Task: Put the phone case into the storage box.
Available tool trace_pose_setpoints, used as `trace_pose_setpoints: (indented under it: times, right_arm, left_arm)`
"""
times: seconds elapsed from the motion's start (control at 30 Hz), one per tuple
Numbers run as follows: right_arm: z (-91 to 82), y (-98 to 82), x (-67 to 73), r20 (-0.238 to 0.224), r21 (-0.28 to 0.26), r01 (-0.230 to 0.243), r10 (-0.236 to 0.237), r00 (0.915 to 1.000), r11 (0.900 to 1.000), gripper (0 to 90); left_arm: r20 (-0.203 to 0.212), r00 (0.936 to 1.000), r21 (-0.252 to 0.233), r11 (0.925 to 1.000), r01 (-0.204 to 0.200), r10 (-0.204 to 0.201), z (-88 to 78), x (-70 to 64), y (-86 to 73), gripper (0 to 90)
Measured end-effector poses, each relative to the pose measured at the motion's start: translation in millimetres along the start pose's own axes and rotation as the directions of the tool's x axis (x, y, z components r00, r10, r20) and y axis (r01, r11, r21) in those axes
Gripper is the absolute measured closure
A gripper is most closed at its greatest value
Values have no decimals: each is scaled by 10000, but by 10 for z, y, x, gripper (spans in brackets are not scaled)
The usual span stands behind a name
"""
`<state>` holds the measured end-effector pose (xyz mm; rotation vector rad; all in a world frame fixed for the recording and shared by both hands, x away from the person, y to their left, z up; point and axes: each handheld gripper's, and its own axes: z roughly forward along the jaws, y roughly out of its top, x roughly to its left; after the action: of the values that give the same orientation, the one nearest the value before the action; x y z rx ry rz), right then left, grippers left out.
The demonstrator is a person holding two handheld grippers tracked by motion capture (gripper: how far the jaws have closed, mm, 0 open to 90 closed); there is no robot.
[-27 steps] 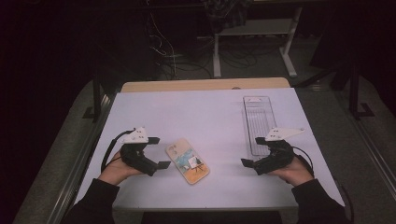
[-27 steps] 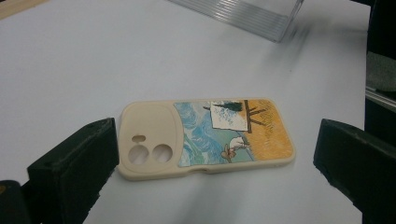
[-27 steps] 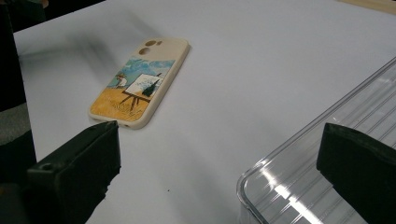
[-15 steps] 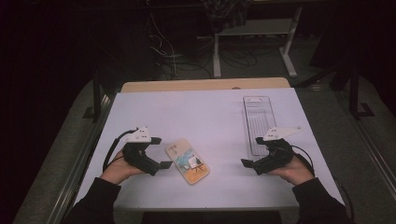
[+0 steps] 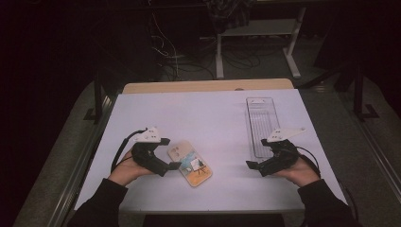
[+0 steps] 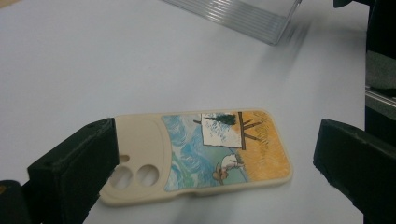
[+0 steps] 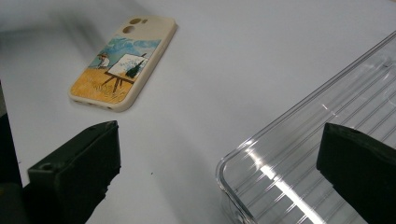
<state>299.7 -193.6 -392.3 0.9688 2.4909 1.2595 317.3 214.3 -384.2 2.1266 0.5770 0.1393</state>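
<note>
Presently: phone case [image 5: 189, 163], painted back up, flat on white surface [image 5: 208, 118], between spread jaws of left gripper [image 6: 210, 172]. Right gripper [image 5: 255, 166] spread, idle near clear ribbed tray [image 5: 261, 125]. Advice: lower jaws across the case's edges, close squarely, avoid tilting.

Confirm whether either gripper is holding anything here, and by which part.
Nothing is held. The left gripper stands open around the phone case, which lies flat on the table; the right gripper is open near the clear tray.
</note>
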Motion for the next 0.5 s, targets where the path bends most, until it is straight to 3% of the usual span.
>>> trace_pose_setpoints:
  times: [0.5]
  right_arm:
    - [47, -23, -13, -208, 26, -163, 163, 9997, 9999, 0]
  left_arm:
    - [296, 9993, 130, 9997, -227, 223, 310, -45, 193, 0]
